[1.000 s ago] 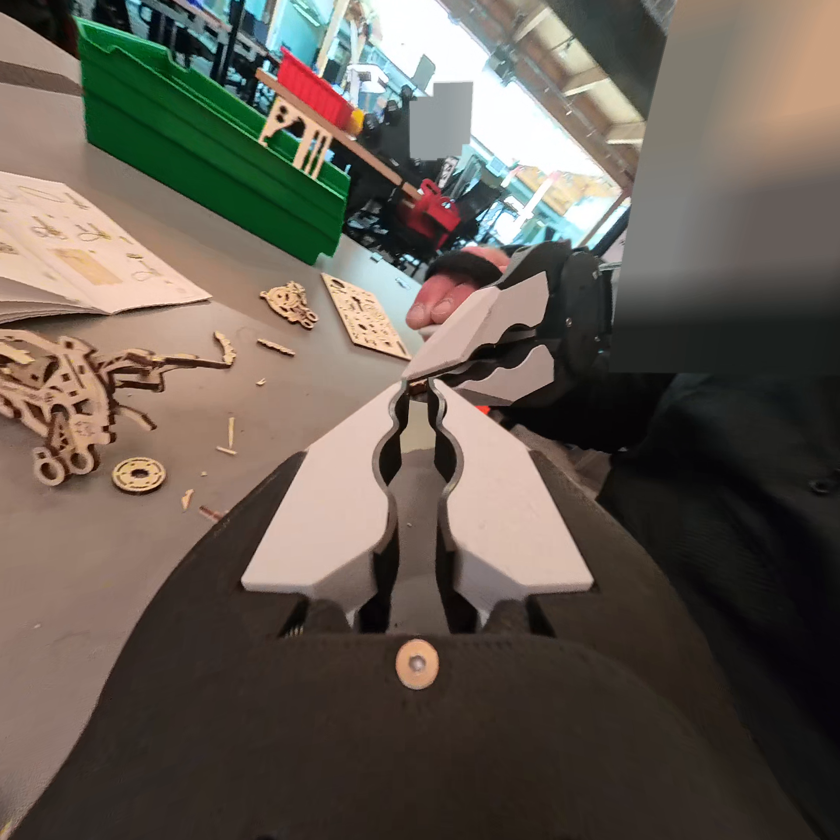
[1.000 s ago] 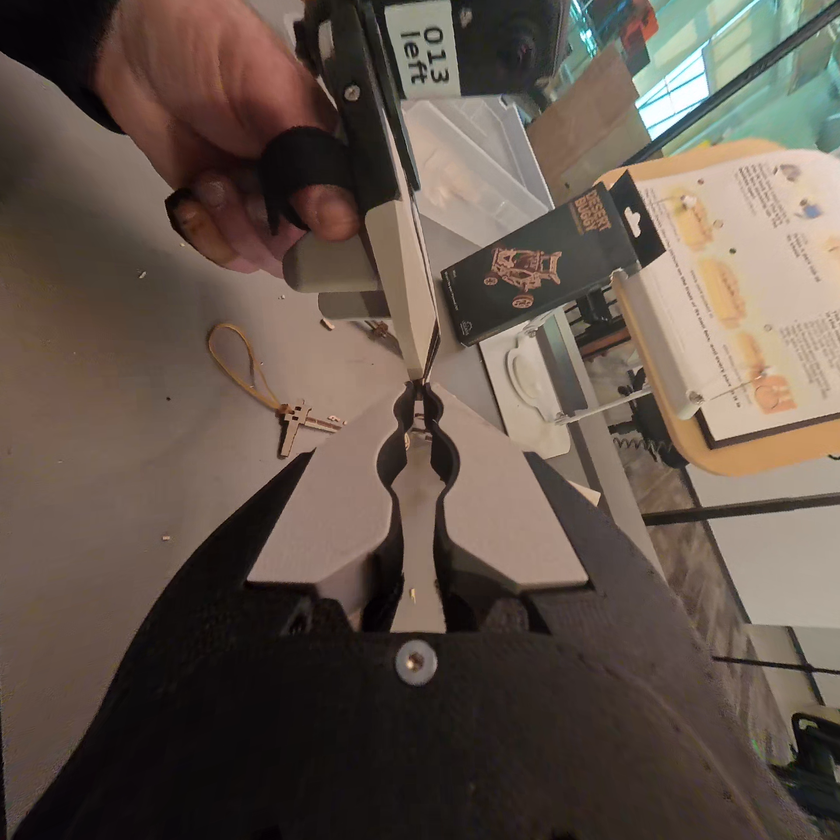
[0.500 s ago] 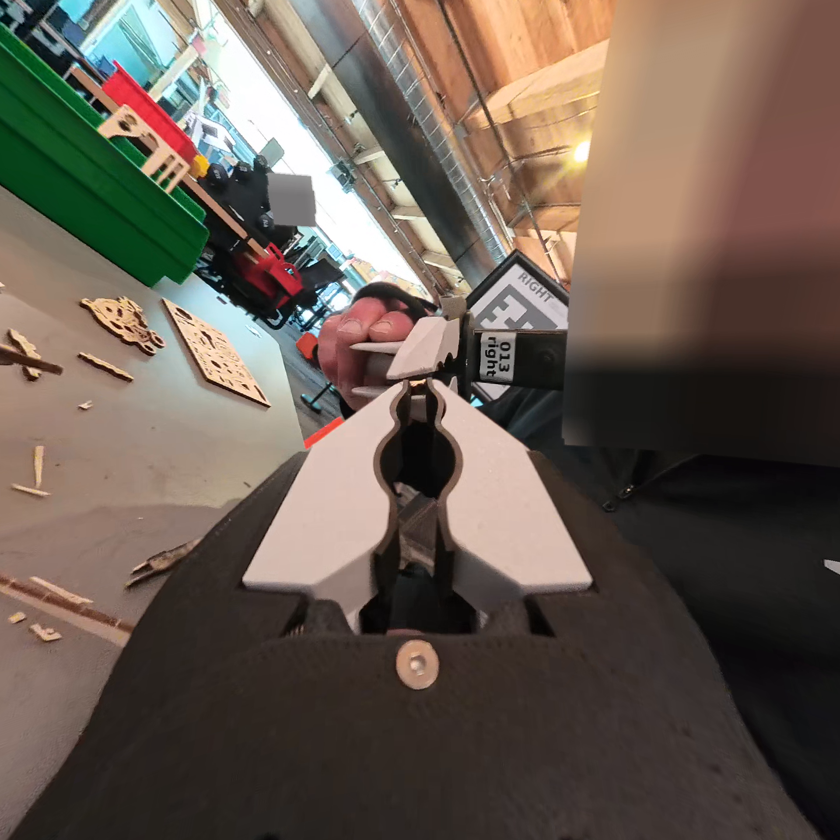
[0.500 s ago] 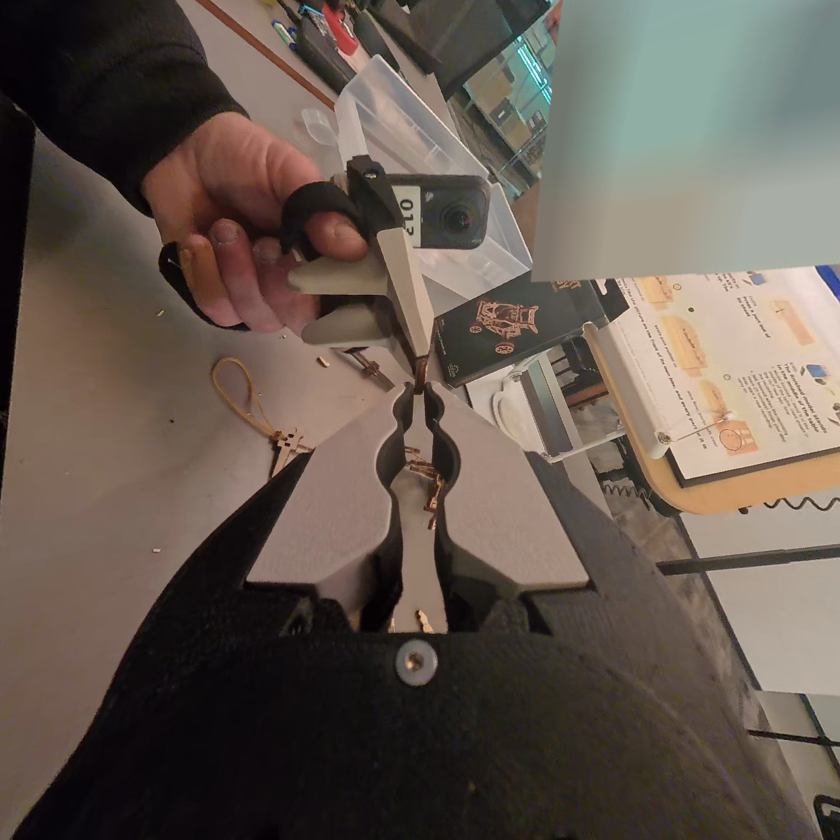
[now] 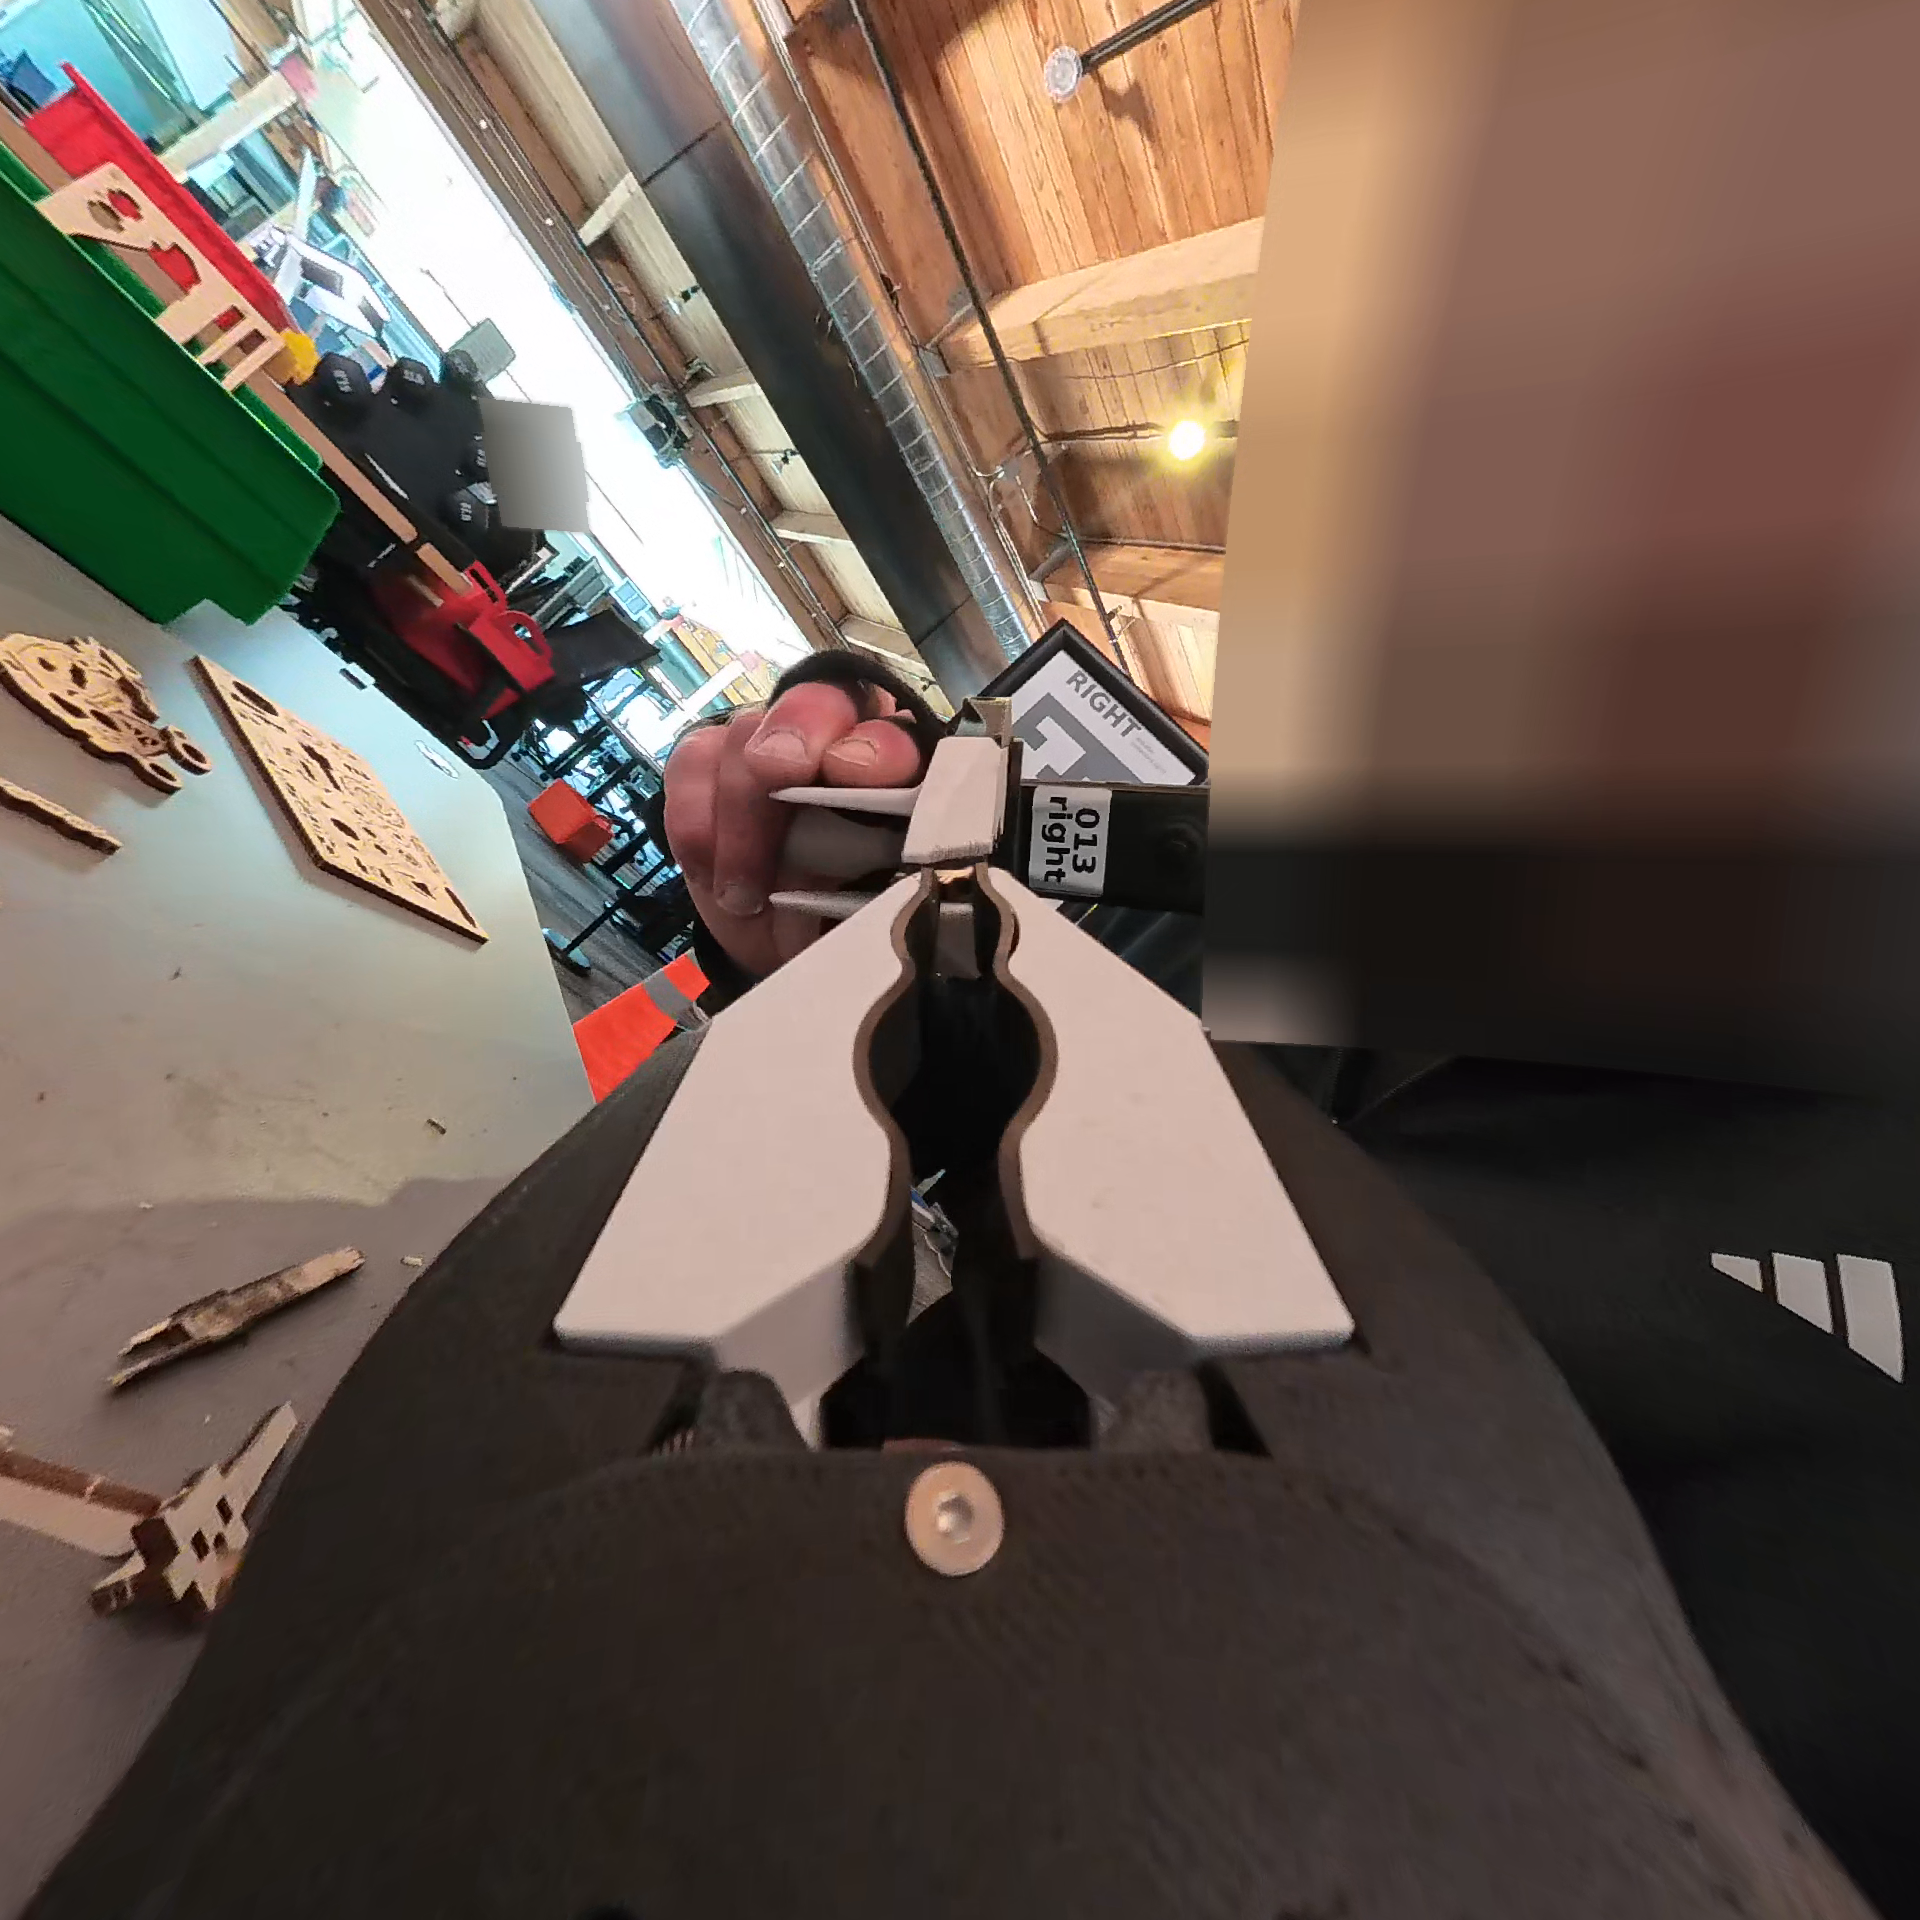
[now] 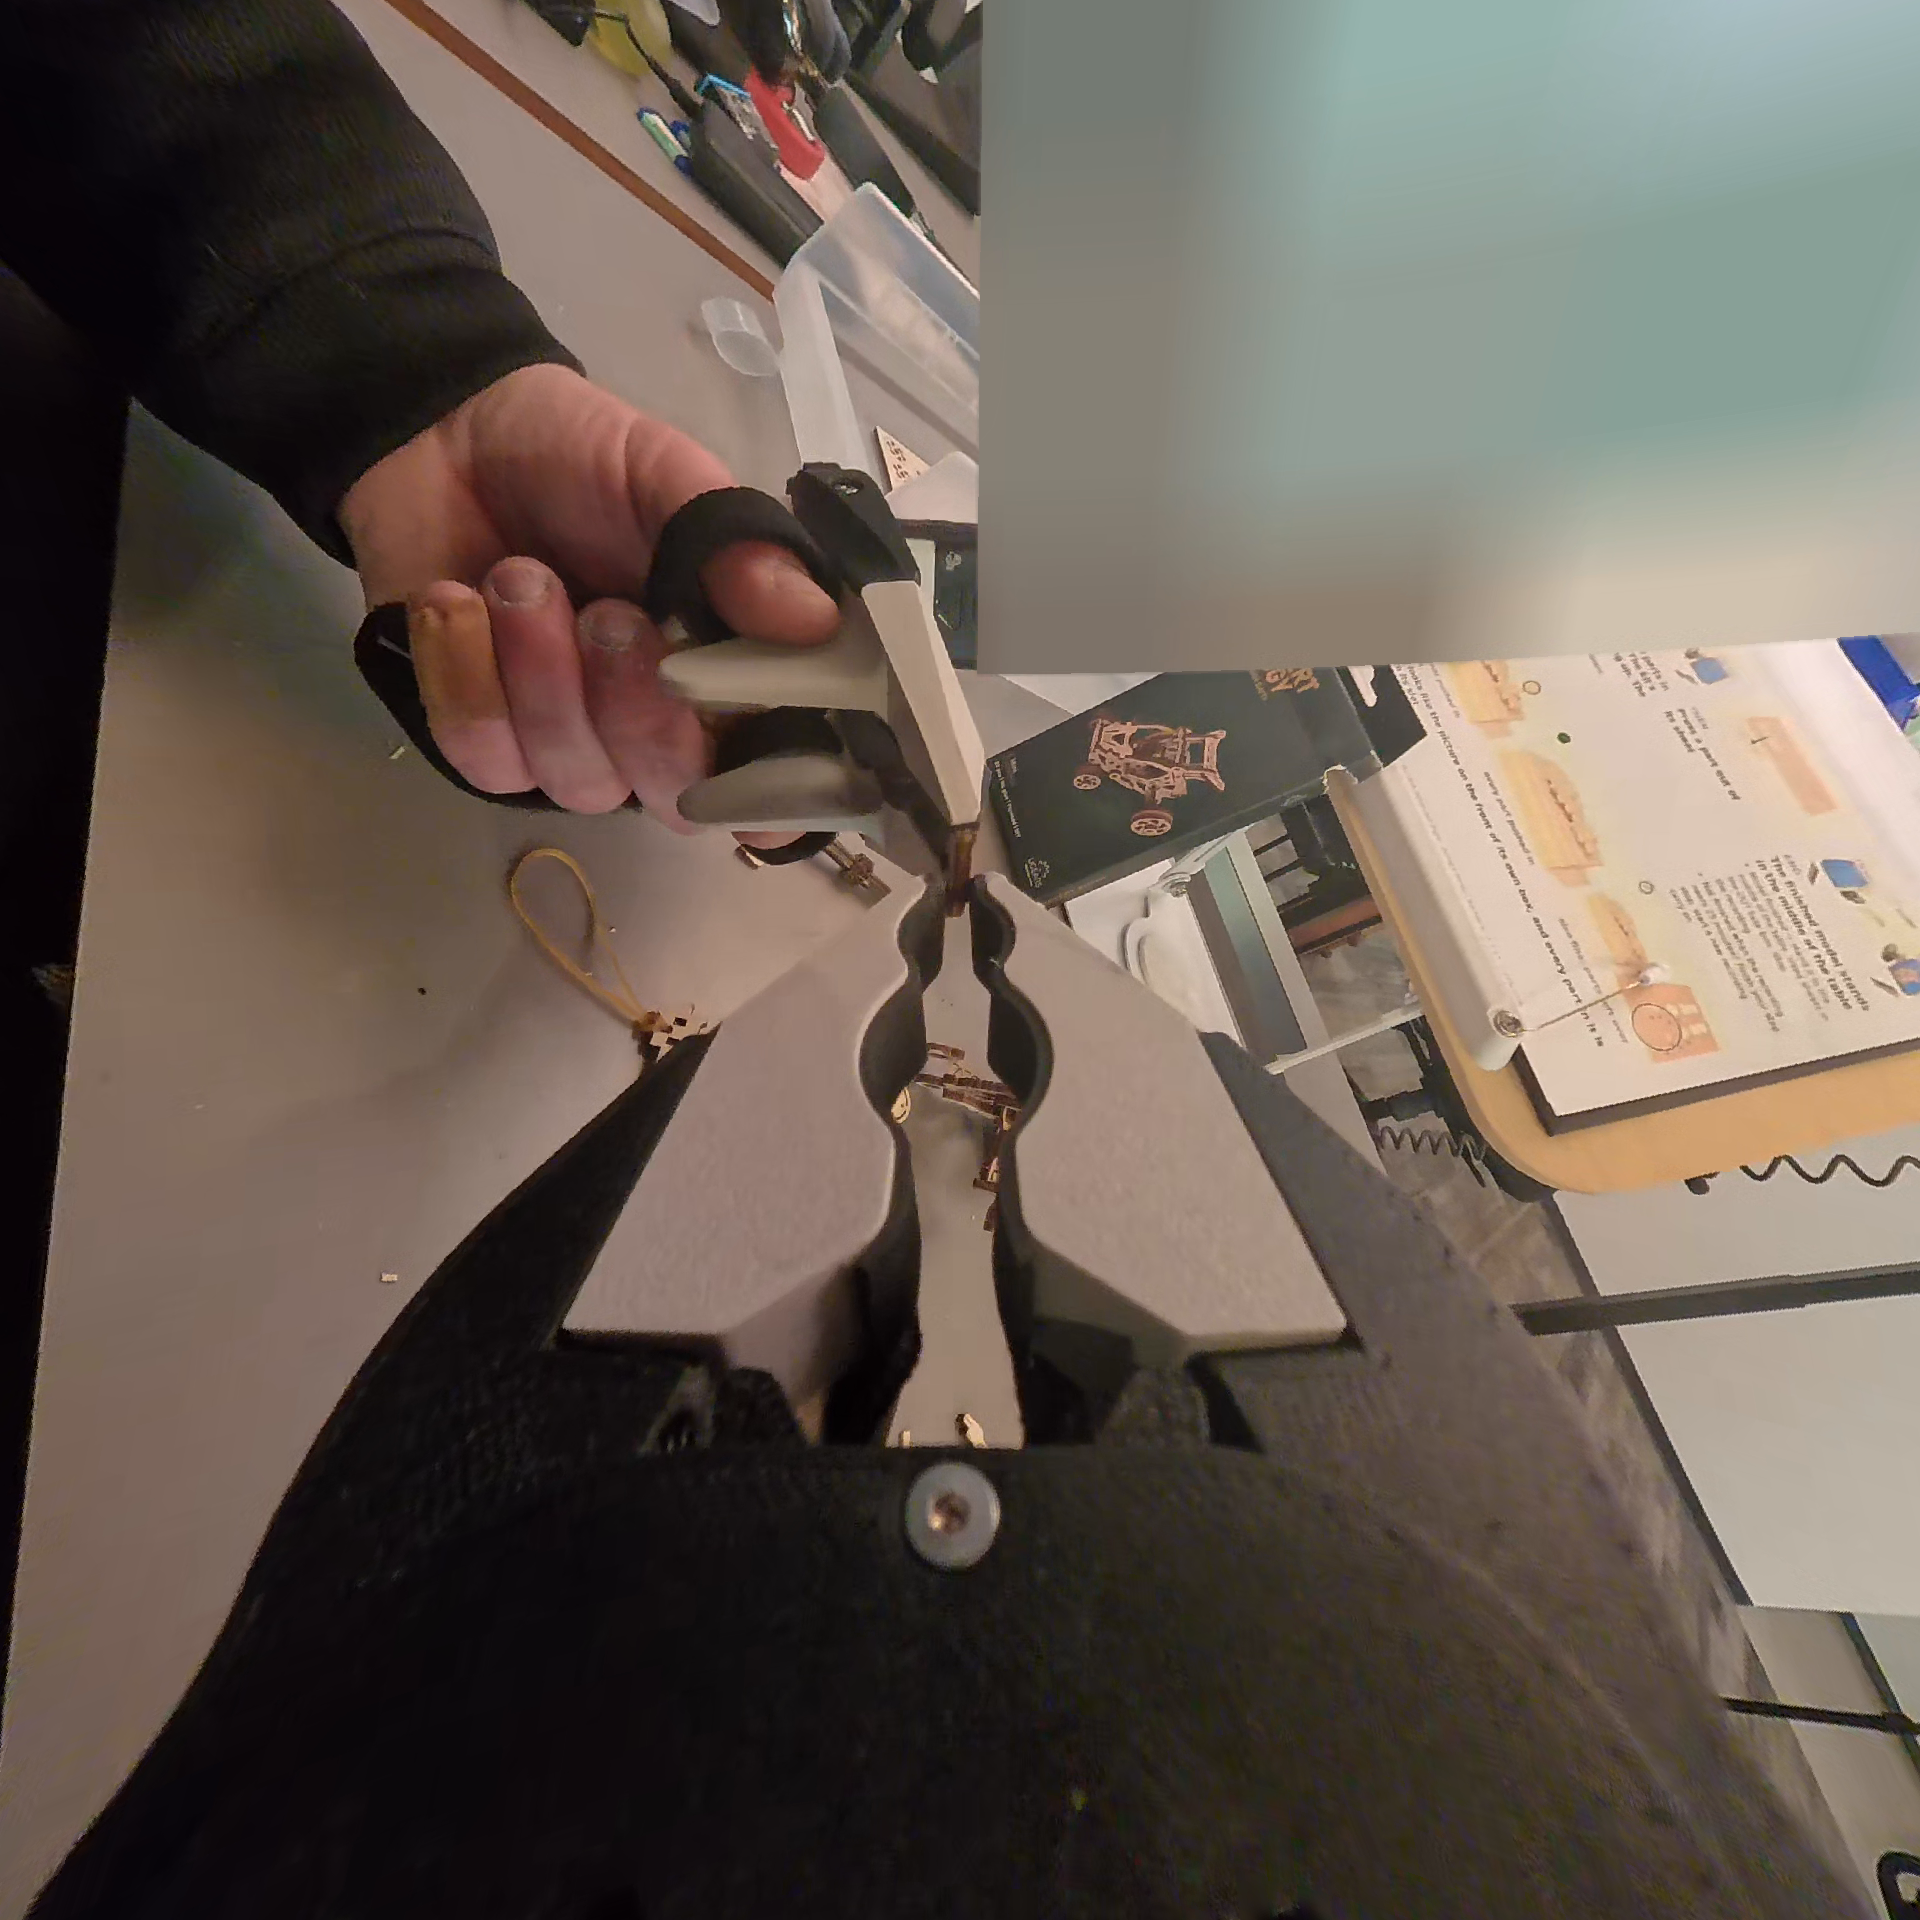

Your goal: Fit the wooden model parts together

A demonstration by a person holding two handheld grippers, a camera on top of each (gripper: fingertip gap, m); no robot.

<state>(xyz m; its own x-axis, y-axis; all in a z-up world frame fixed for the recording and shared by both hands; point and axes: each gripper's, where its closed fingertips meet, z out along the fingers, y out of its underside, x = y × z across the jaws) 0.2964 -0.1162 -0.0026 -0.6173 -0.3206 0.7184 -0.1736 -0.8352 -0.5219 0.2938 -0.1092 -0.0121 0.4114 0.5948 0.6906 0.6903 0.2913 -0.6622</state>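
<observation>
So the piece I'm working on is a tiny brown wooden part (image 6: 957,871), thin and darkish, honestly so small I can't make out its shape. It sits up in the air above the counter (image 6: 260,1039), right where the two gripper tips meet. My right gripper (image 6: 957,902) has its tips squeezed nearly together on the near end of it, and my left gripper (image 6: 961,831) comes in from above with its tips pinched on the far end. From the left wrist view it's the same story: left gripper (image 5: 951,881) narrowed down to a sliver, with just a bit of brown showing at the tips, and the right gripper (image 5: 948,847) butted up against it tip to tip. You can see the person's hand (image 5: 769,810) behind it wrapped round the handle, and the other hand (image 6: 561,644) in the right view, black sleeve and finger straps. Below, through the gap between the right gripper's fingers, there's a little heap of loose wooden bits (image 6: 971,1101) on the counter. Off to the left lies a rubber band (image 6: 571,925) tied to a small toothed wooden piece (image 6: 673,1032). Past the tips leans the black kit box (image 6: 1153,769) with a buggy drawn on it. In the left view the counter carries a laser-cut sheet (image 5: 332,800), a round gear-like assembly (image 5: 94,707), a few splintery offcuts (image 5: 239,1314) and a green bin (image 5: 135,457) farther back.
</observation>
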